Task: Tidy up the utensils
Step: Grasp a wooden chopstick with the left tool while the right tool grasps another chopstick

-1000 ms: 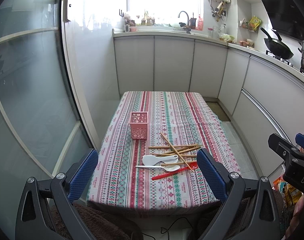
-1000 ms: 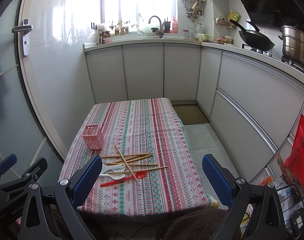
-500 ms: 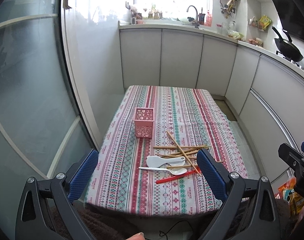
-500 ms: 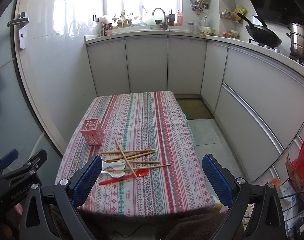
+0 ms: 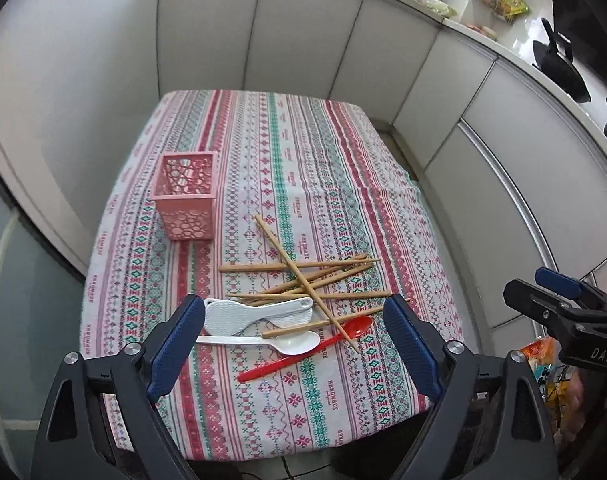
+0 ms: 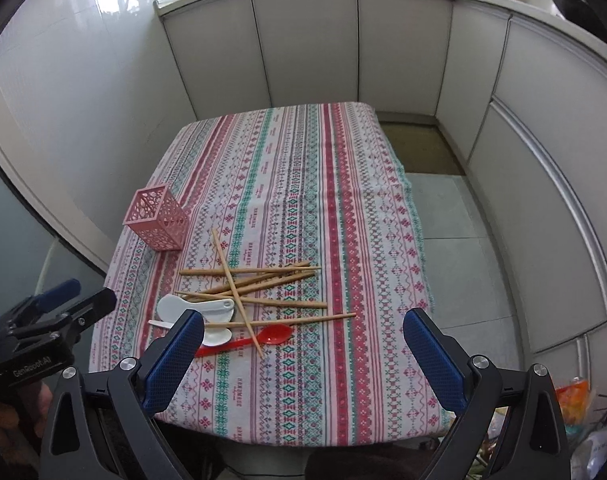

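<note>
A: Left wrist view is showing the left gripper [image 5: 294,350] hanging over the near edge of the table, its blue pads spread wide with nothing between them. Where are the utensils sitting?

B: In the lower middle of the frame, on the striped tablecloth [image 5: 303,168]. The wooden chopsticks [image 5: 303,280] are lying in a crossed heap, and one of them is running diagonally over the rest.

A: And the spoons?

B: The white rice paddle [image 5: 239,314] is lying just below the heap, with the white spoon [image 5: 287,342] beneath it. The red spoon [image 5: 311,350] is slanting toward the lower middle, and a chopstick tip is crossing its bowl.

A: The holder?

B: The pink holder [image 5: 187,196] is standing upright at middle left, apart from the heap, and nothing is showing above its rim.

A: What is the right wrist view giving us?

B: The right gripper [image 6: 303,360] is also gaping wide and holding nothing. In that view the heap is lying left of centre, and the holder is sitting further up at the left. The left gripper is poking in at the lower left edge there.
</note>
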### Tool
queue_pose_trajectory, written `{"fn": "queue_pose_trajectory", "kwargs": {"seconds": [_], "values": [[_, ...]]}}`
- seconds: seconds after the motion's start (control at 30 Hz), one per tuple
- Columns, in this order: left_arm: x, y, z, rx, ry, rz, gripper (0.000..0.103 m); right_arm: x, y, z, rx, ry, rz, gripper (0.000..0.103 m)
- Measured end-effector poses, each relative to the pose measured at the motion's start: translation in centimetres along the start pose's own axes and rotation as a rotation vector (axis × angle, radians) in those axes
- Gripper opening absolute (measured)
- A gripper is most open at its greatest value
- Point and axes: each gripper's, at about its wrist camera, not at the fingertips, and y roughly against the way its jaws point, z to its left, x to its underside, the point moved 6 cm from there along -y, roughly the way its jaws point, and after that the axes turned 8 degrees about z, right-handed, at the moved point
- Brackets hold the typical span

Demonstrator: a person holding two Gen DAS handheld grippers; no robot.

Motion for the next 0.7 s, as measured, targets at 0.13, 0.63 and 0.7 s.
{"fn": "queue_pose_trajectory", "kwargs": {"seconds": [0.13,0.63,0.7], "values": [[-2.2,-4.7,0.3,0.018,0.029,0.08,0.077,-2.5,-4.0,-0.9,-0.067,-0.035,0.084,0.098],[-8.1,-19.9,2.4,-0.191,0.093,0.202,0.034,-4.8,-15.9,-5.3,-0.053,-0.142,0.309,0.092],[-8.6,-21.0,2.7,-0.236,0.101,0.205,0.034,-4.7,-16.7,-5.8,-0.034,-0.146,0.333,0.092]]}}
